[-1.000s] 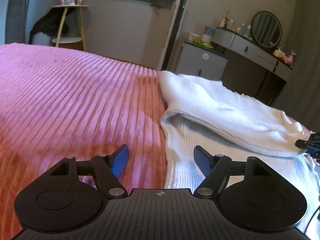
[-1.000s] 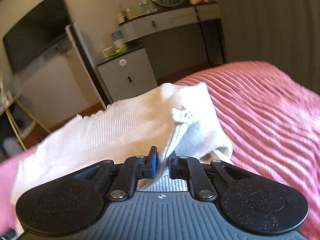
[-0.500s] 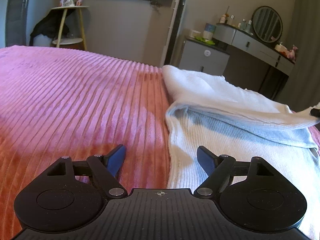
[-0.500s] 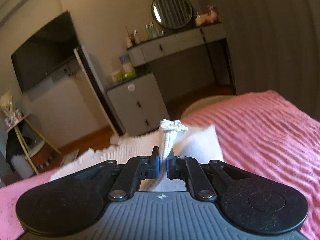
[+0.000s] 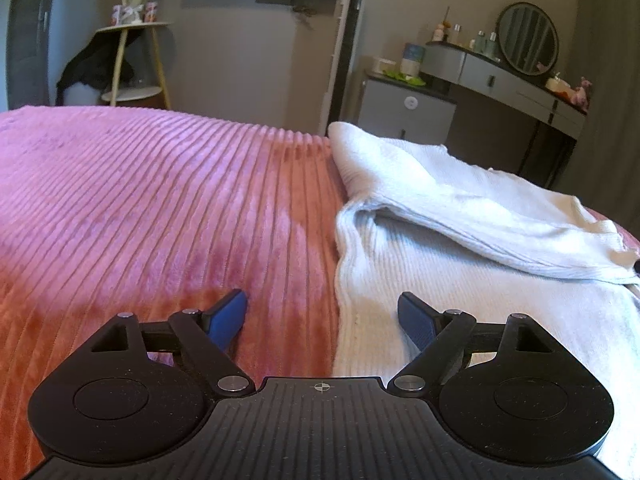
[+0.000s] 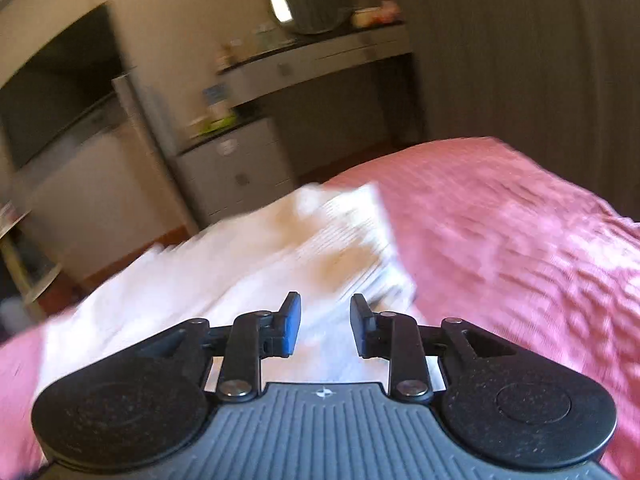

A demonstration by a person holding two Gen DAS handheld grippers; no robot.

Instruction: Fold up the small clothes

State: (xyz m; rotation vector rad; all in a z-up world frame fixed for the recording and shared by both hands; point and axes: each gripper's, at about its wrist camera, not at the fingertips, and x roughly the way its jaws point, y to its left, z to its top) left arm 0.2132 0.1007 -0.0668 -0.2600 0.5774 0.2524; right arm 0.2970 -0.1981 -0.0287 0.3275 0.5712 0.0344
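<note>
**Pink bedspread, white knit top: fold just let go**

Pink ribbed bedspread [image 5: 168, 208] fills most of both views, w/ the white ribbed knit top [image 5: 472, 248] lying on it, to the right in the left wrist view and across the middle in the right wrist view. Its far part is now doubled over onto the near part, a thick flap resting on the lower layer w/ a rounded fold edge at the garment's left side.

What changed: half a sec ago the right gripper [image 6: 325, 322] was pinched tight on a bunched bit of white fabric held up in front of its camera. Now its jaws are opening, a narrow gap so far, and nothing sits between them; the cloth lies flat beyond the tips. So the carried edge has been dropped and this fold looks done (one fold at least; whether more are needed I can't judge from here). Right wrist view is motion-blurred, so that hand is prob. pulling back off the garment.

Left gripper [image 5: 322, 312]: jaws wide and opening a little more, holding nothing. It hovers low, angled down, straddling the top's near left hem, left finger over bedspread, right finger over knit. Whether the tips touch the fabric I can't tell.
</note>
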